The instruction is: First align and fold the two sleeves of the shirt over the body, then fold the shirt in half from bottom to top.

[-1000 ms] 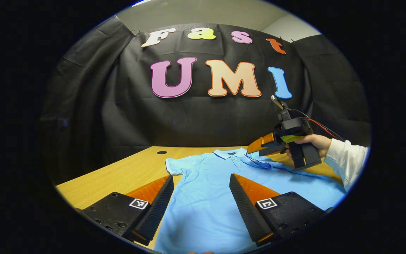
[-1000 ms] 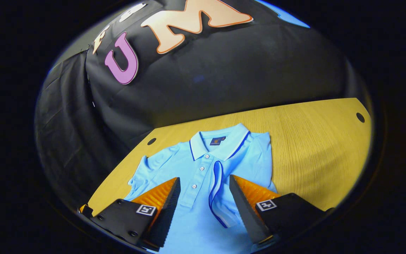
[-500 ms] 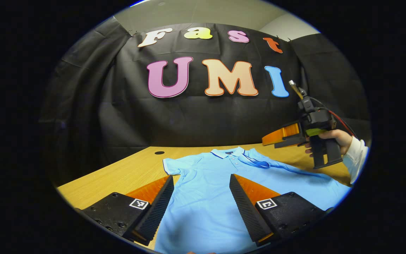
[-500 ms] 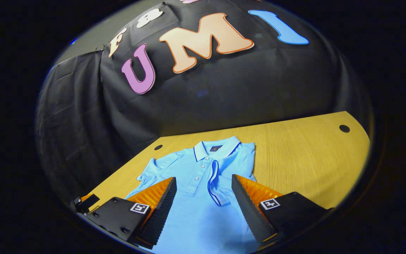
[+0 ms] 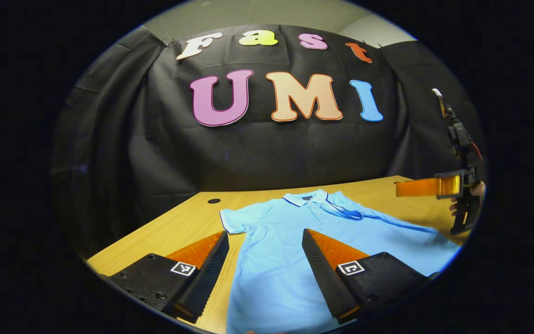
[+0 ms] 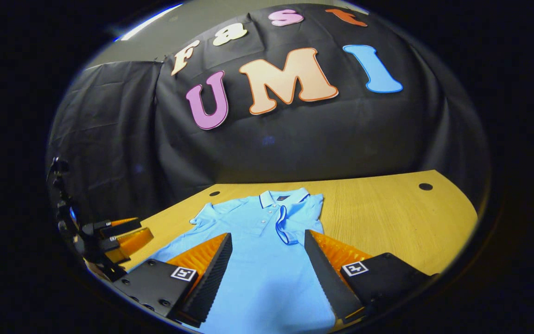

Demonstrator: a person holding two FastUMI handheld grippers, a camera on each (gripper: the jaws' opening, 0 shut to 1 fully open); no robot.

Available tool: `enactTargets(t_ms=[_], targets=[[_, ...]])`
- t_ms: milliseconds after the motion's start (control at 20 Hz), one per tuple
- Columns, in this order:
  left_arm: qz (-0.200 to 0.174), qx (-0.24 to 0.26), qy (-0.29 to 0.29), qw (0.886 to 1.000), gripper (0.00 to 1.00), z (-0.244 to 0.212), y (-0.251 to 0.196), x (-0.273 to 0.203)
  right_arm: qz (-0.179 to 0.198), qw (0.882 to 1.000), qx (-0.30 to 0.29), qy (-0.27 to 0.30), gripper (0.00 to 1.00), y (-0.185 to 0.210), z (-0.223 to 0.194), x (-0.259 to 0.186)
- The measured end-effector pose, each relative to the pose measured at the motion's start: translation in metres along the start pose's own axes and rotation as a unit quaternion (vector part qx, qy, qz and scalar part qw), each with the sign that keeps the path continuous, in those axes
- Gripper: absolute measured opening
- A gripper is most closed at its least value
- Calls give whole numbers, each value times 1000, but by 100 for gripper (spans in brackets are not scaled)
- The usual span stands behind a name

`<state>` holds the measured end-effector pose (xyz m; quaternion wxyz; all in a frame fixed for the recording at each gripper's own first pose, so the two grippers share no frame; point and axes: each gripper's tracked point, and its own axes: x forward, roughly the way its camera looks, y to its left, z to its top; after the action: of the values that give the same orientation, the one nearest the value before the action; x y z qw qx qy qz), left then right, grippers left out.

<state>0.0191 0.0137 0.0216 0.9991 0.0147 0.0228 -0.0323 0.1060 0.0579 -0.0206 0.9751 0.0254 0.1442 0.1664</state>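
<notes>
A light blue polo shirt (image 5: 290, 241) (image 6: 257, 250) lies flat on the wooden table, collar toward the black wall. Its right sleeve (image 6: 290, 222) is folded over the chest, dark-edged cuff near the buttons. Its left sleeve (image 5: 233, 220) lies spread out on the wood. My left gripper (image 5: 263, 271) hovers open over the shirt's lower body with nothing between its fingers. My right gripper (image 6: 267, 273) is open and empty above the shirt's lower part. In the left gripper view the right gripper (image 5: 427, 187) shows at the far right, held by a hand, off the shirt.
The wooden table (image 6: 387, 222) has bare surface to the right of the shirt and two round cable holes (image 6: 425, 186) (image 5: 213, 201) near its back edge. The black cloth wall stands close behind the table. The left gripper (image 6: 123, 234) shows low at the left in the right gripper view.
The right gripper has pulled back from over the folded sleeve and away to the right, open throughout. The folded sleeve stays on the chest. The left gripper has shifted slightly.
</notes>
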Motion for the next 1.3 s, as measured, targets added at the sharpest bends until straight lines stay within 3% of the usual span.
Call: enactTargets(t_ms=[250, 650, 1000, 1300], targets=[[-31, -62, 36, 997, 94, 2, 10, 28, -4, 1000, -24, -7, 98, 6, -11, -30], [-25, -128, 95, 987, 95, 6, 58, 101, 9, 999, -48, 9, 98, 22, -31, -45], [-1, -110, 159, 981, 95, -17, 96, 167, -4, 999, -45, 14, 98, 10, -34, -43], [21, -119, 217, 969, 95, -63, 114, 205, -19, 999, -35, 13, 98, -5, -32, -44]])
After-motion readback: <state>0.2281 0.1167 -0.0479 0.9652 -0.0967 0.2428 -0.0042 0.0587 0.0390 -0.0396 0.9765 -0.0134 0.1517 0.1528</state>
